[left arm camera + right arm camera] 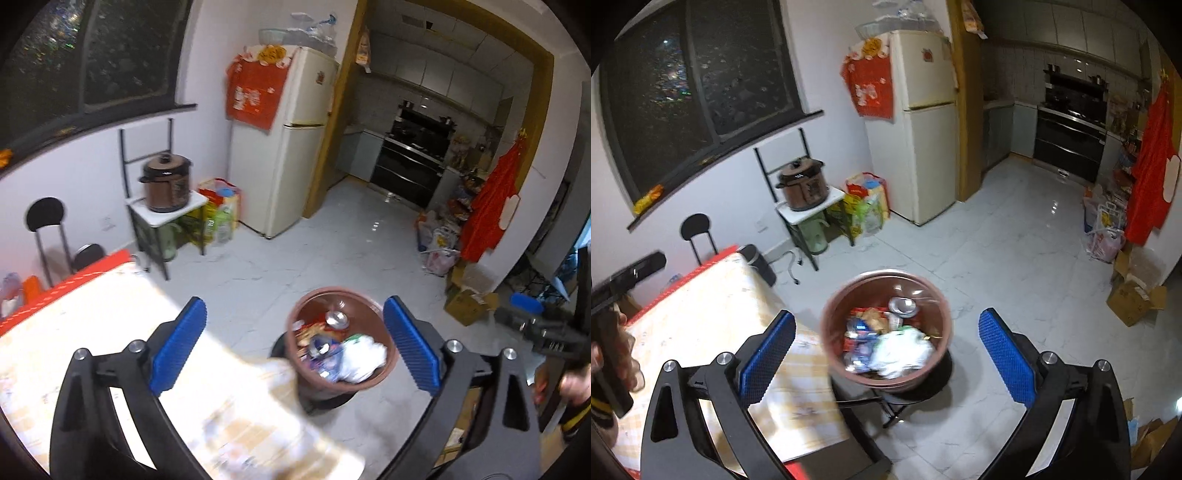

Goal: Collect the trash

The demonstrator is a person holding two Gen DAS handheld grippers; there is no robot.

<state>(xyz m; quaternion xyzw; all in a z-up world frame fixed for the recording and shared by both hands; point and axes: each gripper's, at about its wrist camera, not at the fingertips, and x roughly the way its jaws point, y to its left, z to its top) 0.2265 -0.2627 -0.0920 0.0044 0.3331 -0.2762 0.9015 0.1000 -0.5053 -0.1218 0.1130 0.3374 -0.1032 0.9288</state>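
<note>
2 grippers, both over the same spot beside the table (713, 317).

Left gripper (293, 347): blue pads (177, 350) spread wide, nothing between them; brown bin (388, 332) seen through the gap, below and ahead.

Right gripper (886, 350): blue pads (1006, 358) likewise spread wide, empty; same bin framed between them.

1 brown bin, round, set on a low black stand (938, 380) on the pale tiled floor (997, 266), just off the table's corner. Contents: 1 crumpled white wrapper or bag (901, 350), 2 or so metal cans (903, 304), mixed coloured packets (860, 332). Roughly half full, judged from the rim.

1 table, pale checked cloth with a red edge; visible part bare of loose rubbish, though blurred in the left wrist view.

Also noted, well apart from the bin: 1 cream fridge (291, 147), 1 brown cooker pot (166, 184) on a small stand, 1 cardboard box (1134, 299) and bags (1106, 236) along the far wall.

Progress, as a judgement: most of the visible collecting apparently done, several pieces already binned, both tools free. Remaining: any rubbish outside these views; cannot tell whether the box and bags by the wall count as trash.
</note>
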